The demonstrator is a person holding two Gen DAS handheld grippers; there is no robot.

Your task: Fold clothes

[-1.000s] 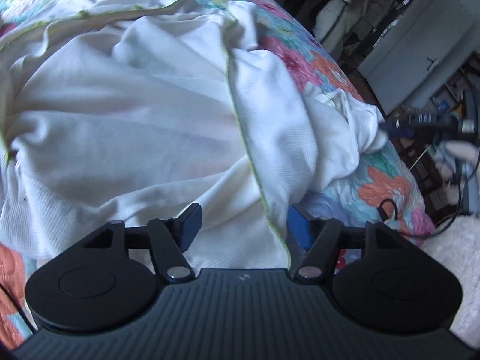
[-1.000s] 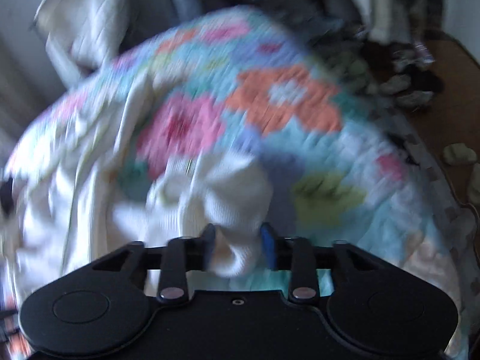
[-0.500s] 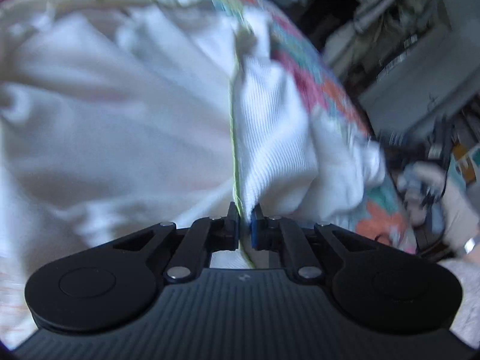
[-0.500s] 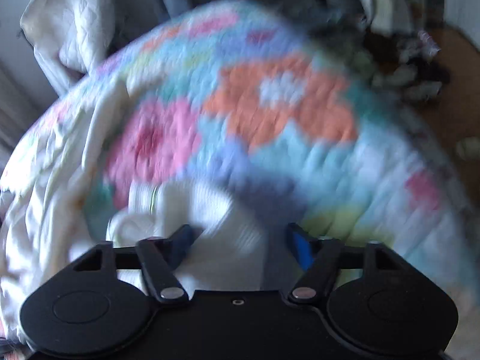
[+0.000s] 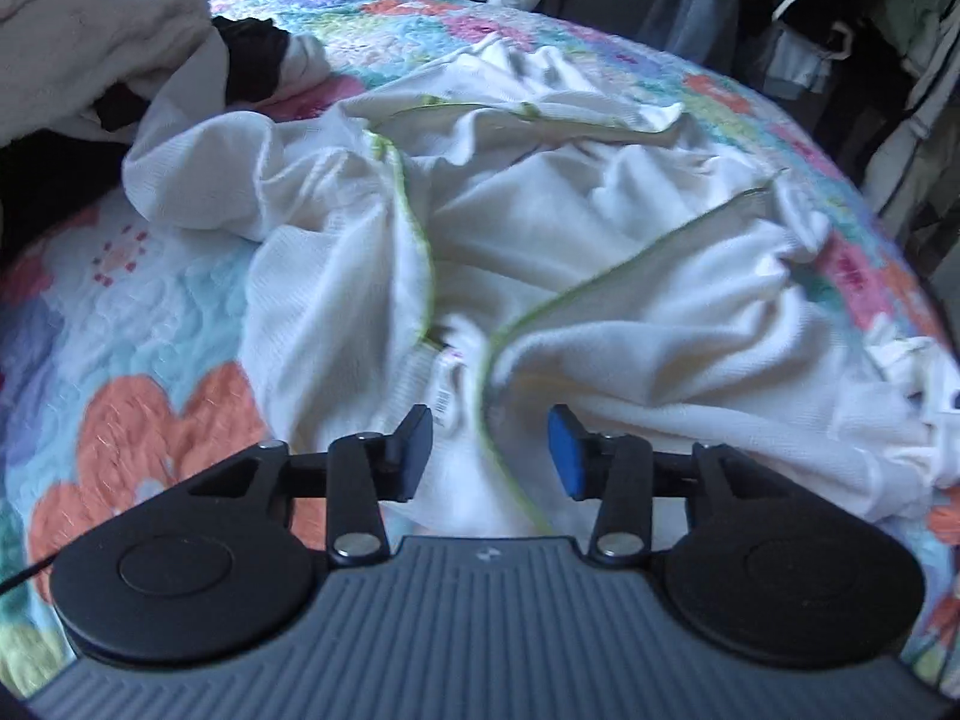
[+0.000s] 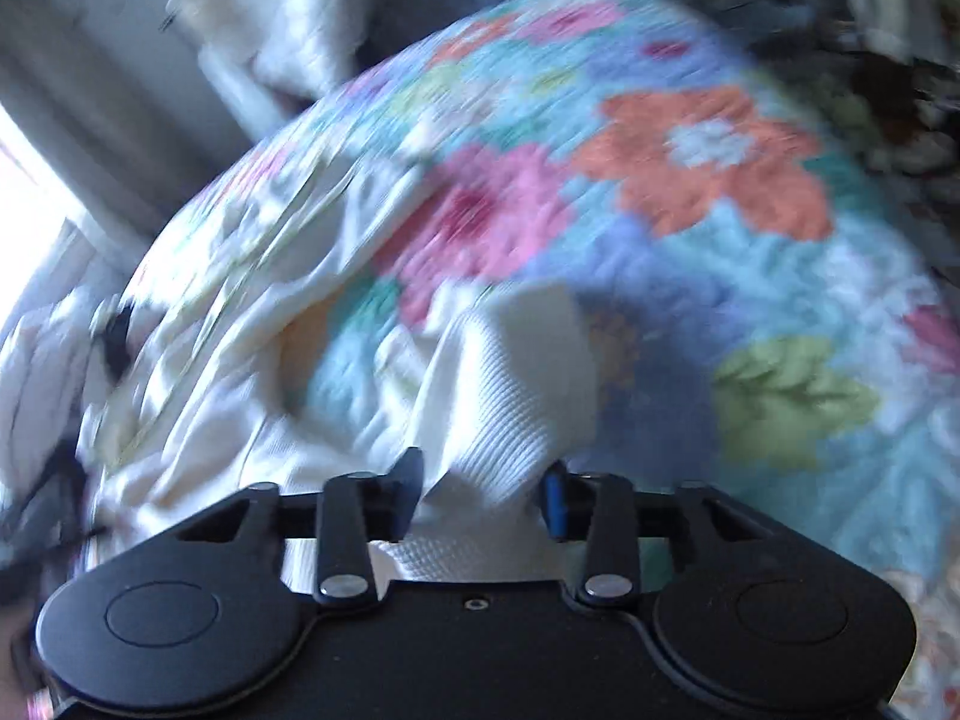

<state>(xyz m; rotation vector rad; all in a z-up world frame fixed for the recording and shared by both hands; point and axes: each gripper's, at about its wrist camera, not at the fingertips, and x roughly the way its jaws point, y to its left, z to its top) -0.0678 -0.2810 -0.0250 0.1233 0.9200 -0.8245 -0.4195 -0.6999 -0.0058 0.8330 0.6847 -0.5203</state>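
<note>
A white knit garment [image 5: 600, 276] with a thin green zipper edge lies crumpled on the floral quilt [image 5: 120, 324]. My left gripper [image 5: 489, 450] is open, its jaws standing on either side of the garment's green-edged hem near a small label. In the right wrist view, which is blurred by motion, my right gripper [image 6: 480, 495] is open with a ribbed white cuff [image 6: 510, 384] of the same garment lying between its jaws.
A pile of white and dark laundry [image 5: 120, 42] sits at the quilt's back left. Hanging clothes [image 5: 828, 18] stand beyond the bed's far right edge. The quilt [image 6: 750, 192] stretches to the right of the cuff.
My left gripper was shut on the green-edged hem half a second ago and has opened and let it go. The right gripper opened earlier and stays open, and its view has swung.
</note>
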